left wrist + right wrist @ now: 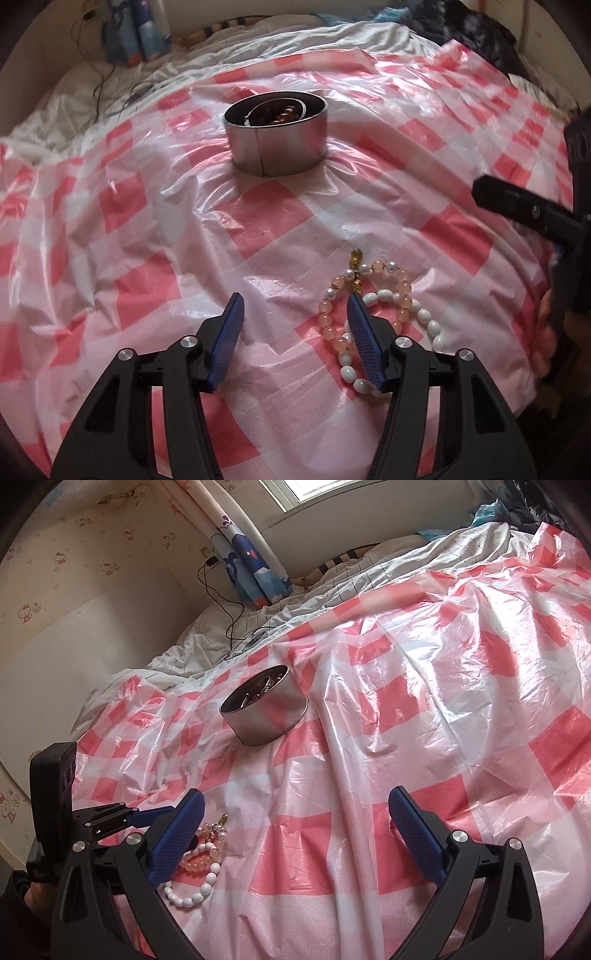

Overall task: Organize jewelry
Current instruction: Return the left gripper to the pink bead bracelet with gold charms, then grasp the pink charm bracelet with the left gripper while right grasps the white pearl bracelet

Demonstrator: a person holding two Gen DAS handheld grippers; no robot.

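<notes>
A pink bead bracelet (400, 291) and a white bead bracelet (424, 317) lie overlapped on the pink checked plastic sheet (258, 221). My left gripper (293, 301) is open just above the sheet, its right finger over the bracelets' left edge. A round metal tin (275, 146) with jewelry inside stands farther ahead. In the right wrist view the bracelets (201, 864) lie beside my left finger, and the tin (264, 710) is ahead. My right gripper (295, 801) is open and empty over the sheet. The left gripper (110, 818) shows at the left there.
The sheet covers a bed with rumpled white bedding (332, 579). A wall with a curtain (255, 568) and a black cable (229, 609) is at the far side. Dark clothes (472, 29) lie at the far right.
</notes>
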